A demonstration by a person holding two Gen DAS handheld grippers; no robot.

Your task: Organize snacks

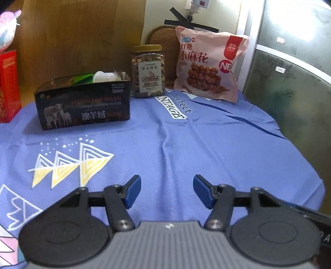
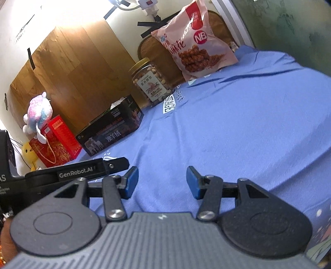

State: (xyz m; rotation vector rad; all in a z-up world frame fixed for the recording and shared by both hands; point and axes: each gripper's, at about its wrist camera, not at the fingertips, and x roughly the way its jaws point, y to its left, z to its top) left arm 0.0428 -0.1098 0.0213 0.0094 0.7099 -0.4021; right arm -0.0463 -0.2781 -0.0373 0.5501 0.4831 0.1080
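While both tools [image 1: 167,191] [image 2: 162,182] gape empty, the snack box [image 1: 82,103] sits well ahead, leftward.

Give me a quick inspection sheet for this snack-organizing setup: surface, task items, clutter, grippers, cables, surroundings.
Surface: blue printed cloth over the table, lightly wrinkled.
Job's things: dark open box at back left with packets inside; nut jar, lid on, upright beside it; pink snack bag upright against the back.
Clutter: red gift box left of the dark box, plush toy on top.
Grippers: left gripper open, empty; right gripper open, empty; both hover over the cloth.
Cables: white cable at the wall plug.
Surroundings: wood panel, black tape strips on the wall.
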